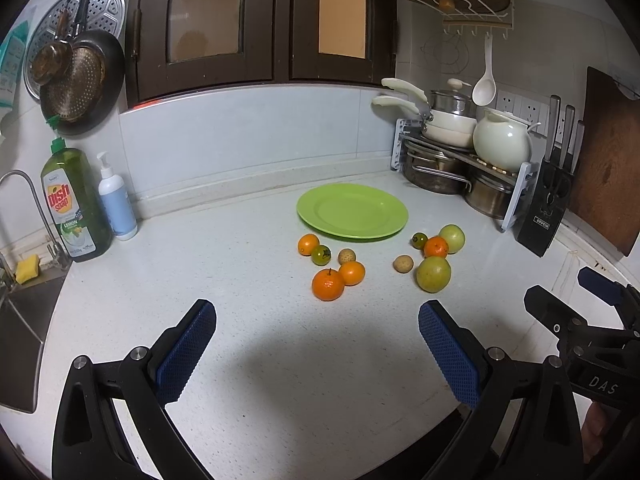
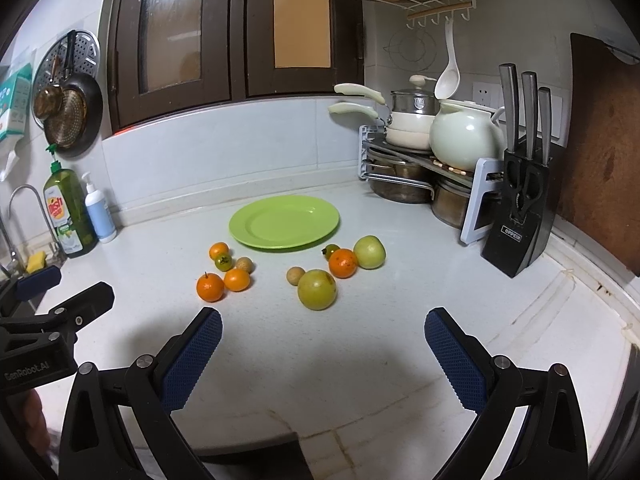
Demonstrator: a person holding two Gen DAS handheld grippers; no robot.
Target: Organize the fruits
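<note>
A green plate (image 1: 352, 211) (image 2: 284, 221) lies bare on the white counter. In front of it lie two loose groups of fruit. The left group has a large orange (image 1: 328, 284) (image 2: 210, 287), smaller oranges (image 1: 351, 273) and small greenish and tan fruits. The right group has a big yellow-green fruit (image 1: 433, 274) (image 2: 317, 289), an orange (image 1: 435, 247) (image 2: 343, 263), a green fruit (image 1: 452, 238) (image 2: 369, 252) and small ones. My left gripper (image 1: 318, 322) and right gripper (image 2: 323, 326) are both open and empty, hovering short of the fruit.
A sink, dish soap bottle (image 1: 76, 208) and pump bottle (image 1: 116, 200) stand at the left. A pot rack with pots and a white kettle (image 2: 466, 134) fills the back right corner, with a knife block (image 2: 520, 220) and a cutting board beside it.
</note>
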